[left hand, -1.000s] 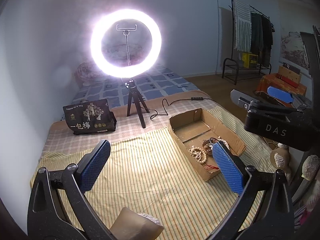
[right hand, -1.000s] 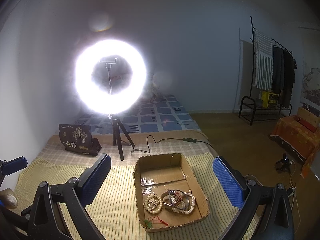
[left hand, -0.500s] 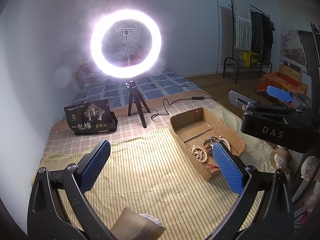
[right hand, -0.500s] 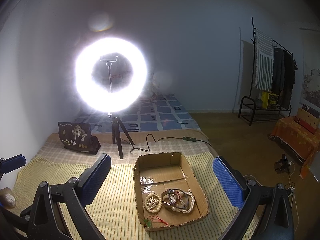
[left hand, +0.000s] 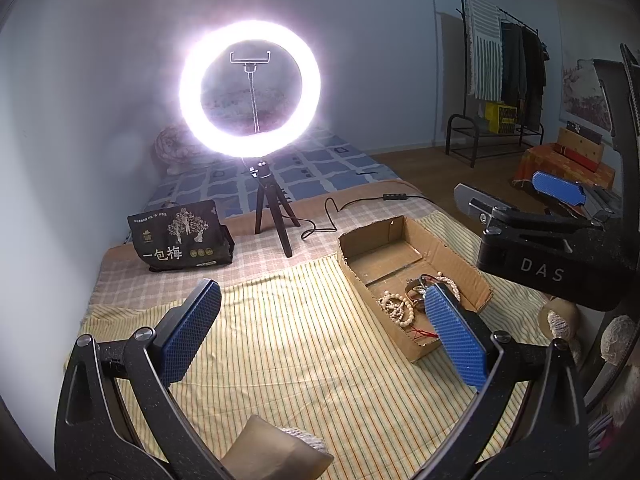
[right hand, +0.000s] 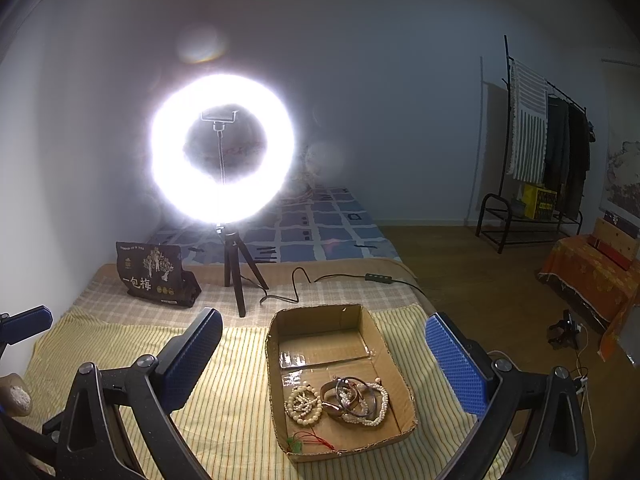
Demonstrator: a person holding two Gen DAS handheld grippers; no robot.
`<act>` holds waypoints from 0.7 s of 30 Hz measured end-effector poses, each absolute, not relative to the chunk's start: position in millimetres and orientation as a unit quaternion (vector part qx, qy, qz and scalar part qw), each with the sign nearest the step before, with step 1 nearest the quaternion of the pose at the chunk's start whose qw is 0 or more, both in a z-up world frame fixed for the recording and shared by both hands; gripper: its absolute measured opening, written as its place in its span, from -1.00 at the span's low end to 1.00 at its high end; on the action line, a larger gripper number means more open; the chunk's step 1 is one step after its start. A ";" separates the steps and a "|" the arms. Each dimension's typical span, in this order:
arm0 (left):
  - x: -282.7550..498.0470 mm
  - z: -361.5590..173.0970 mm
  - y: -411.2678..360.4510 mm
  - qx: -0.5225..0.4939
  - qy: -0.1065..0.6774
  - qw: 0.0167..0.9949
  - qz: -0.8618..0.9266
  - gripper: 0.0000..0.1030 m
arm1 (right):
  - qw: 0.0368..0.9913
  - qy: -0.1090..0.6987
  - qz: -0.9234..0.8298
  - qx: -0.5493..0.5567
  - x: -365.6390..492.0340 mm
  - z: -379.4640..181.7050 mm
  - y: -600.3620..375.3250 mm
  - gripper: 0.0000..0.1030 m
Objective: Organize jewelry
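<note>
A shallow cardboard box [right hand: 340, 376] sits open on the striped yellow bedspread [right hand: 224, 420], lower centre of the right wrist view. Its far half is bare; the near half holds the jewelry: a coiled bracelet of pale beads [right hand: 303, 403] on the left, a tangle of bangles [right hand: 352, 398] beside it with a string of small white beads [right hand: 378, 404] looped round the right edge, and a thin red cord [right hand: 310, 439] with a green bit lying at the near wall. In the left wrist view the same box [left hand: 400, 248] lies right of centre, the pale beads [left hand: 396, 309] showing just left of the right-hand blue pad.

The right gripper [right hand: 324, 360] hangs above the near end of the box with its jaws spread wide, the box and its jewelry falling between the two blue pads; nothing is held or touched. The left gripper [left hand: 320, 336] is likewise wide open and empty, over bare bedspread, with the box off toward its right pad.

Behind, in the upper left of both views, a lit ring light [right hand: 222, 154] stands on a small tripod [right hand: 236, 276], a dark printed bag [right hand: 154, 276] to its left, and a cable with an inline switch [right hand: 378, 278] trails right. A clothes rack [right hand: 540, 148] stands at the far right.
</note>
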State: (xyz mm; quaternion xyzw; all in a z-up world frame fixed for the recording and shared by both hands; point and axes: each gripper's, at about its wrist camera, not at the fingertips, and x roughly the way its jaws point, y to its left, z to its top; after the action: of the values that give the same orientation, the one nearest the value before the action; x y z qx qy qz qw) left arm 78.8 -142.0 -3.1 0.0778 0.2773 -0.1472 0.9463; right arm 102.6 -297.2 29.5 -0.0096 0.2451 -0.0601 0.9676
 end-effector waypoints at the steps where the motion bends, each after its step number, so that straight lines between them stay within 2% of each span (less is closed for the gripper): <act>1: 79.2 -2.5 -141.2 0.078 0.277 0.946 -0.147 1.00 | 0.968 0.245 -0.060 -0.010 102.8 29.3 -297.1 0.99; 21: 80.1 -1.1 -141.4 0.083 0.276 0.947 -0.145 1.00 | 0.967 0.246 -0.061 -0.009 101.4 28.2 -298.2 0.99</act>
State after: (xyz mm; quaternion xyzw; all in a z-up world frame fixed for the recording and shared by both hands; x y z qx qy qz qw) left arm 80.1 -141.4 -1.1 0.0829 0.2758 -0.1450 0.9466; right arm 101.4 -298.2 28.2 -0.0094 0.2463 -0.0615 0.9672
